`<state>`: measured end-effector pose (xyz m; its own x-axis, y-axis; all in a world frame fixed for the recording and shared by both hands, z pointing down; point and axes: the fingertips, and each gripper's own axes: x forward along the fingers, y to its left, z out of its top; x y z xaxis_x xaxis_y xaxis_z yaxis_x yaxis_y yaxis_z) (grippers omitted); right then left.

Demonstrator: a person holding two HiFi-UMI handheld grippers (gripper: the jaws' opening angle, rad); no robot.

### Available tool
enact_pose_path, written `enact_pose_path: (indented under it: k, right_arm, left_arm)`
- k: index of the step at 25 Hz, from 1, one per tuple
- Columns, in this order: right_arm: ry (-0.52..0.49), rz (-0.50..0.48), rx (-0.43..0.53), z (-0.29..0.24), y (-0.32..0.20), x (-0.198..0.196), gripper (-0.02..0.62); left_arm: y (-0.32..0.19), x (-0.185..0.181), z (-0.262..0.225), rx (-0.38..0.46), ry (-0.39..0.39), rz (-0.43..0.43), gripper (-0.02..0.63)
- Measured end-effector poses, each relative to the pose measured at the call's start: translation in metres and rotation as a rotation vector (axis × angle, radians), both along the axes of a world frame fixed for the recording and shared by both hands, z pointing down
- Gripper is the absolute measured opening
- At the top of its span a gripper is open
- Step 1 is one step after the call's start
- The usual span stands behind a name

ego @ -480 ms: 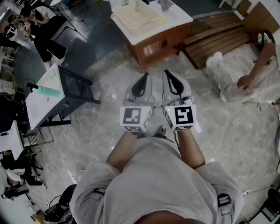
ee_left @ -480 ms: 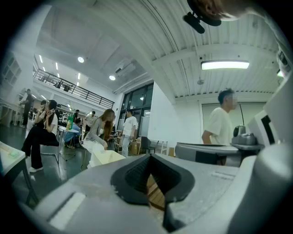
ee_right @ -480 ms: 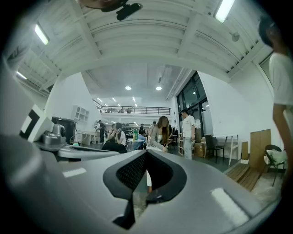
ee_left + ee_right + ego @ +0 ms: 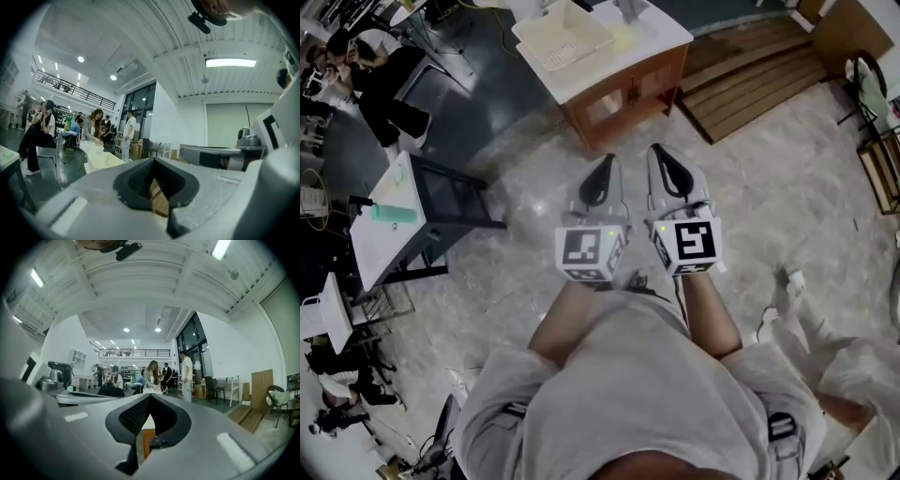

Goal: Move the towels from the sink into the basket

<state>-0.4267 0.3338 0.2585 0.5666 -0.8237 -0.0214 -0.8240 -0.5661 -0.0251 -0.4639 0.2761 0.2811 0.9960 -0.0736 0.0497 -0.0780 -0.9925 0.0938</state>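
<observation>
In the head view both grippers are held side by side over the floor, level, jaws pointing at a wooden cabinet with a white top. A cream basket stands on that top, and also shows as the basket in the left gripper view. I see no towels, and the sink basin is hidden. The left gripper has its jaws together with nothing between them. The right gripper is likewise shut and empty. The left gripper and the right gripper fill the lower half of their own views.
A dark table with a white board and a teal bottle stands at the left. Wooden decking lies right of the cabinet. A person in white crouches at the lower right. Seated people are at the upper left.
The cabinet and basket have slid up and left in the head view. The person in white now appears lower right instead of upper right. Both grippers keep their pose.
</observation>
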Motion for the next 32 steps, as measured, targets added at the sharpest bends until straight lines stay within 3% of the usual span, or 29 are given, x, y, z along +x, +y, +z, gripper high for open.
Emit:
enact_pose_path:
  k: [9, 16, 22, 32]
  right_arm:
    - [-0.027, 0.027, -0.049, 0.026, -0.015, 0.066, 0.006]
    - [-0.016, 0.073, -0.114, 0.024, -0.041, 0.176, 0.006]
    - [0.022, 0.044, -0.137, -0.001, -0.096, 0.273, 0.006]
    - [0.008, -0.006, -0.156, 0.002, -0.162, 0.375, 0.006]
  left_arm:
    - [-0.018, 0.078, 0.021, -0.02, -0.025, 0.043, 0.02]
    - [-0.047, 0.196, 0.022, -0.07, -0.011, 0.112, 0.02]
    - [-0.091, 0.301, -0.008, -0.076, 0.034, 0.145, 0.02]
    - [-0.145, 0.385, -0.006, -0.073, 0.01, 0.122, 0.02]
